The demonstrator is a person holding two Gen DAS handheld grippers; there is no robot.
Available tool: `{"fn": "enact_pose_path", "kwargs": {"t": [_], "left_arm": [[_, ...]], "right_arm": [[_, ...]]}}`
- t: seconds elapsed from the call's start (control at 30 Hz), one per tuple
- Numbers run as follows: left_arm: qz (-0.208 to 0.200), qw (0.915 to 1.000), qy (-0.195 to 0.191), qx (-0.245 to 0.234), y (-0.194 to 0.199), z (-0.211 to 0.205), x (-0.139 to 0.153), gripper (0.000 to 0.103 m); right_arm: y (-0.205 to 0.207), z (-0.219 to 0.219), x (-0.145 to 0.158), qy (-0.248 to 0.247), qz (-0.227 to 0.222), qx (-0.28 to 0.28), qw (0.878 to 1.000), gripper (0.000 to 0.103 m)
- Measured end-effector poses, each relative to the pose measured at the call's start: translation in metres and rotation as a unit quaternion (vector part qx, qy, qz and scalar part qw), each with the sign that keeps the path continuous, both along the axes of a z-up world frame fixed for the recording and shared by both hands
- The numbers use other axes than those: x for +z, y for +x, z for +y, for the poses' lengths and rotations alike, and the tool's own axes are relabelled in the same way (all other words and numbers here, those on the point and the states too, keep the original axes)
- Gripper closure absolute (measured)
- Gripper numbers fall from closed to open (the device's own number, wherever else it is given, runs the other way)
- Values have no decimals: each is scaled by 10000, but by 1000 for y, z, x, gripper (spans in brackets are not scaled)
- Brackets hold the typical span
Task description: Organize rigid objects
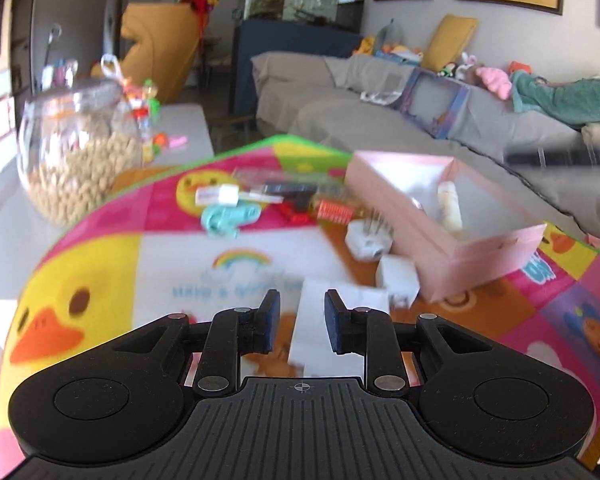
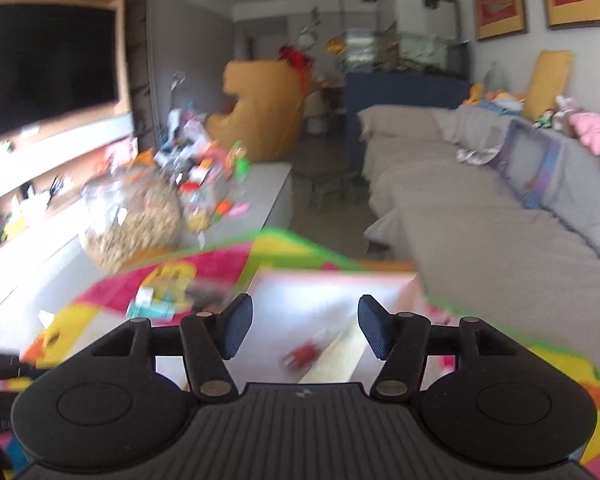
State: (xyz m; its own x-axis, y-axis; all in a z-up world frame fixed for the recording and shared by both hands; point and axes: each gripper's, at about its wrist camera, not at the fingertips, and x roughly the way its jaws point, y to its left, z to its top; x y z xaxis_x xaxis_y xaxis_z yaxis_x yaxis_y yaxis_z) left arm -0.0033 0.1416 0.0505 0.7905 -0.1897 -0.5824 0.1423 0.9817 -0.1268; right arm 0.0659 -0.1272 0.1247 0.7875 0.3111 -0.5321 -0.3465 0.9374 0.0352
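Observation:
A pink box (image 1: 476, 248) lies on the colourful play mat (image 1: 100, 264) with a cream bottle-like item (image 1: 450, 206) inside. Small objects are scattered left of it: a teal clip (image 1: 228, 218), a red comb-like piece (image 1: 334, 211), a white round holder (image 1: 368, 240), a white cube (image 1: 398, 276) and a white card (image 1: 332, 320). My left gripper (image 1: 302, 322) is open just above the white card. My right gripper (image 2: 305, 330) is open and empty above the pink box (image 2: 324, 292), where a red item (image 2: 304, 356) lies blurred.
A glass jar of nuts (image 1: 74, 152) stands at the mat's left edge on a grey table (image 1: 180, 120) with toys. A grey sofa (image 1: 380, 92) runs along the right. The right gripper's dark shape (image 1: 560, 158) shows beyond the box.

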Motion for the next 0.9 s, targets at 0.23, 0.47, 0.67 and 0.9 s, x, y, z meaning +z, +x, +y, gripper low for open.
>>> {"fn": "enact_pose_path", "kwargs": {"t": [0.23,0.47,0.67,0.9], "left_arm": [[-101,9994,-228,-229,11,-9,-3,76],[281,9968,-79,-750,53,-61,-11,76],[315,9980,-526,-177,95,-68,-15,77],[945,9935,-642,13,146,-70,-23,76]], "right_arm": [[-52,46,-67,-437,557,647,9954,44],[-75,48,-79,-585,493,498,9958,44],[-92,21,-76,-837,224,264,9959,42],[-90,13,-84,-640,381,226,9970,42]]}}
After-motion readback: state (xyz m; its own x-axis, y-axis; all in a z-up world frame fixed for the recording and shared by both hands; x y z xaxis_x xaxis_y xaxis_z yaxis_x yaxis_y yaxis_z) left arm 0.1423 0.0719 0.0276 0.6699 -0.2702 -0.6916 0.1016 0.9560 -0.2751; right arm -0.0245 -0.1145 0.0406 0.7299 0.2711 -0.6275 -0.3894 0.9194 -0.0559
